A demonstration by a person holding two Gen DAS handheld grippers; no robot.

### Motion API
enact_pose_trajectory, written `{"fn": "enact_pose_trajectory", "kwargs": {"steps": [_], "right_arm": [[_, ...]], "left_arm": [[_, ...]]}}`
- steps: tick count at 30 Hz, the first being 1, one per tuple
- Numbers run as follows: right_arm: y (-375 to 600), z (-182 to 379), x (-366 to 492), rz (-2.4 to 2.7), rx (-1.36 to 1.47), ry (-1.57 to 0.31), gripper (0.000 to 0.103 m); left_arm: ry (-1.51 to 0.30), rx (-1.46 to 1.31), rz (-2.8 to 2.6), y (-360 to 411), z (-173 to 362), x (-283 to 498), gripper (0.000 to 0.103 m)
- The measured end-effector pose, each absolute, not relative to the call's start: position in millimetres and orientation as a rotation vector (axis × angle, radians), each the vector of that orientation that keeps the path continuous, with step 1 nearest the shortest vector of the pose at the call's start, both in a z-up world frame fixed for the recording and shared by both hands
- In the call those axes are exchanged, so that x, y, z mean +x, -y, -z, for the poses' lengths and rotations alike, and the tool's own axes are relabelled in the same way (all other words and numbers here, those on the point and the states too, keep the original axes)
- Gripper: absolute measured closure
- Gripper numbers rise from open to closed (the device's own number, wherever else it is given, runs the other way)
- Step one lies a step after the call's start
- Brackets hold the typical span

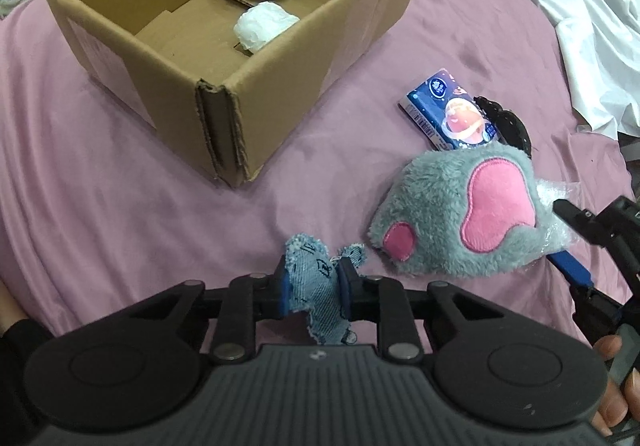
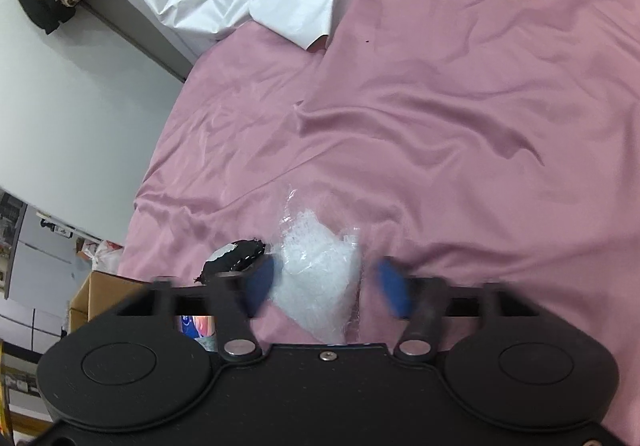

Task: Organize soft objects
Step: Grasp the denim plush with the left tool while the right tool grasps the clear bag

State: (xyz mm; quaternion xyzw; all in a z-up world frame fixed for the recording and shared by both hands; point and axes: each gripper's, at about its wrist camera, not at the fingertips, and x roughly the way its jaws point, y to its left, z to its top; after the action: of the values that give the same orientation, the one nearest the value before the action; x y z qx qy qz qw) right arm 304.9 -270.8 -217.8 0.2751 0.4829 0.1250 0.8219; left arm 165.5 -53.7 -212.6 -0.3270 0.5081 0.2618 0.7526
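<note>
Denim scrap (image 1: pixel 320 286) is pinched in the left gripper (image 1: pixel 314 286); the blurred right gripper (image 2: pixel 326 284) straddles clear plastic (image 2: pixel 320 270), contact unclear.

Right gripper (image 2: pixel 320 282) fingers motion-blurred.

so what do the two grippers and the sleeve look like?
Both grippers, left gripper and right gripper, match: black plastic linkage arms with silver rivets, two round discs on a ribbed dark-grey body, blue pads on the fingers. A black sleeve shows at the left wrist. No cables visible.
</note>
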Motion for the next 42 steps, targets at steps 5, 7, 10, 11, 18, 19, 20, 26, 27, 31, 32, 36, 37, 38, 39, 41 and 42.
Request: {"fn": "enact_pose_trajectory", "kwargs": {"steps": [5,7,10,11,18,19,20,26,27,31,32,36,37,38,39,41,42], "right_arm": [[276,212,294,-0.284,0.579,-1.012,0.070],[279,210,288,-0.282,0.590,-1.015,0.071],[286,208,281,-0.259,0.623,-1.012,0.071],[289,206,280,-0.252,0.638,-1.012,0.071],[295,189,262,-0.222,0.646,-0.993,0.071],[295,186,260,-0.221,0.643,-0.991,0.071],[294,182,256,-0.223,0.643,-0.989,0.071],[293,161,236,-0.217,0.642,-0.965,0.071],[293,158,234,-0.215,0.640,-0.960,0.071],[295,143,220,-0.217,0.631,-0.930,0.071],[296,139,217,-0.220,0.630,-0.924,0.071],[294,127,206,-0.226,0.613,-0.898,0.071],[293,125,205,-0.228,0.607,-0.891,0.071],[293,122,203,-0.229,0.603,-0.887,0.071],[292,120,201,-0.229,0.598,-0.882,0.071],[290,115,197,-0.231,0.587,-0.873,0.071],[288,112,196,-0.232,0.579,-0.867,0.071]], "left_arm": [[-1.094,-0.721,-0.568,56,209,160,0.083],[-1.088,-0.731,-0.566,55,205,154,0.085],[-1.068,-0.720,-0.576,52,197,152,0.085],[-1.064,-0.719,-0.573,51,194,151,0.085],[-1.021,-0.720,-0.530,48,170,146,0.085],[-1.015,-0.722,-0.524,47,167,145,0.085],[-1.006,-0.720,-0.517,47,163,144,0.085],[-0.957,-0.685,-0.493,46,147,142,0.085],[-0.950,-0.682,-0.491,44,145,142,0.085],[-0.916,-0.653,-0.476,41,132,139,0.085],[-0.910,-0.648,-0.467,40,130,139,0.084],[-0.889,-0.615,-0.434,38,118,139,0.085],[-0.891,-0.605,-0.416,38,116,140,0.085],[-0.899,-0.596,-0.393,37,114,142,0.084],[-0.906,-0.585,-0.369,37,113,144,0.084],[-0.905,-0.551,-0.336,38,107,145,0.084],[-0.901,-0.537,-0.322,38,105,145,0.084]]}}
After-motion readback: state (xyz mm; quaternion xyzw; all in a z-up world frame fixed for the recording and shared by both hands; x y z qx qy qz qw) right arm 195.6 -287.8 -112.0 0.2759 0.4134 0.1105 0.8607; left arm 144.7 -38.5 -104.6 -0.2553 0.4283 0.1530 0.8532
